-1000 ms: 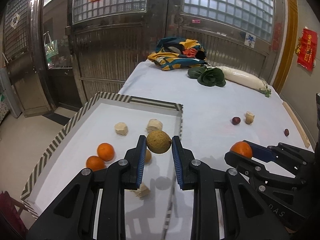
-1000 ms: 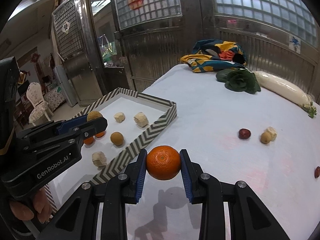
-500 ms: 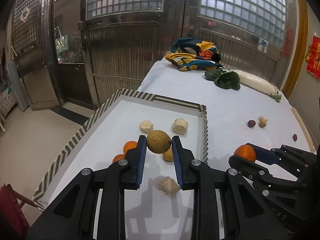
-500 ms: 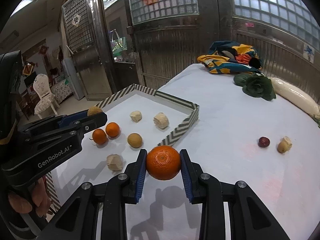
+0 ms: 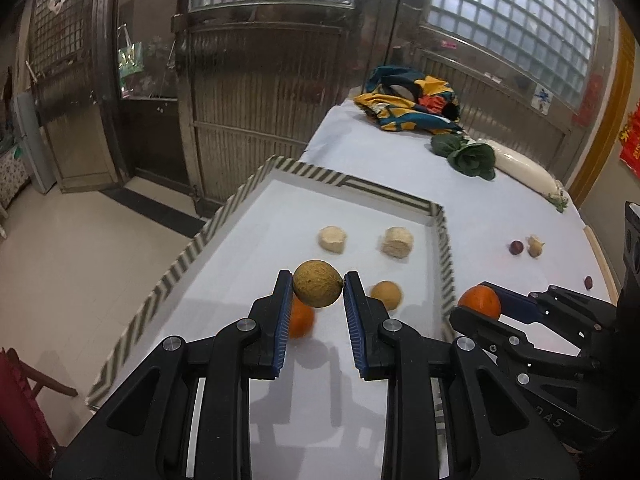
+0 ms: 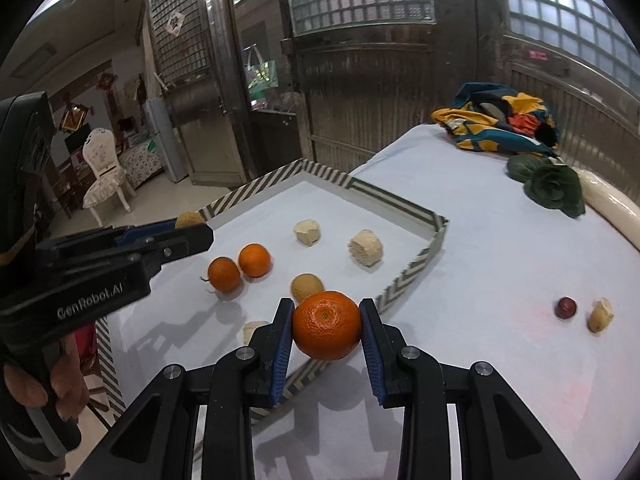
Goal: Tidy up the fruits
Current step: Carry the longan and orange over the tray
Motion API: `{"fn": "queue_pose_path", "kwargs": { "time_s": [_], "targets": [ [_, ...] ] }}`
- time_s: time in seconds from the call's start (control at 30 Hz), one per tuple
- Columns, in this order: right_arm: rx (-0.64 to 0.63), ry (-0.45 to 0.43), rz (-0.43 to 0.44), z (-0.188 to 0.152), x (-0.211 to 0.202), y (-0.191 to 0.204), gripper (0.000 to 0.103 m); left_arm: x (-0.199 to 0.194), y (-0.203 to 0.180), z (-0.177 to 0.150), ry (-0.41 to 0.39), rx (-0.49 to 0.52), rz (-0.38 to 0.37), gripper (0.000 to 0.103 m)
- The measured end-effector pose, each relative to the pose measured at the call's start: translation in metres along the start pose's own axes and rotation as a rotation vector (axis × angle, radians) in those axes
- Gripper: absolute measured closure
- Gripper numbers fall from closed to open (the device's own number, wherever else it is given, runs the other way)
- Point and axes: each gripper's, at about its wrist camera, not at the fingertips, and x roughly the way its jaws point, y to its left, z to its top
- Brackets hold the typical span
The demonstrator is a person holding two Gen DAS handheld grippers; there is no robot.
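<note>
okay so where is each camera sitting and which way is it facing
Left wrist: on the left gripper, looking down its fingers at the brown fruit over the striped tray.
Right wrist: on the right gripper, facing its orange; a hand shows.
Shared: tray, each other's gripper, green vegetable.

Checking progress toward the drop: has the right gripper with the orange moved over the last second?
Yes. In the right wrist view the right gripper, shut on the orange, has travelled left toward the striped tray; the orange now overlaps the tray's near corner, where before it hung over bare tablecloth.
</note>
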Motion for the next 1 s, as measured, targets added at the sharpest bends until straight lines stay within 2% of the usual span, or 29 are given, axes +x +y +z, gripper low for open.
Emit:
{"fn": "queue_pose_path", "kwargs": {
  "time_s": [0.2,0.57,0.8,1.0],
  "targets": [
    [-0.024,0.023,0.027,0.009,0.019,0.01,0.071,0.01,0.02,-0.002,0.047,-0.013,0.02,0.078],
    [-0.104,0.102,0.148,0.026,0.067,0.039,0.071,0.032,0.034,-0.017,0.127,-0.007,0.057,0.078],
    [-0.154,0.158,0.114,0.029,0.098,0.043,0.071,0.042,0.035,-0.018,0.145,-0.007,0.083,0.078],
    [-0.224,0.152,0.102,0.032,0.105,0.051,0.071,0.047,0.037,-0.016,0.153,-0.016,0.118,0.078]
  ]
}}
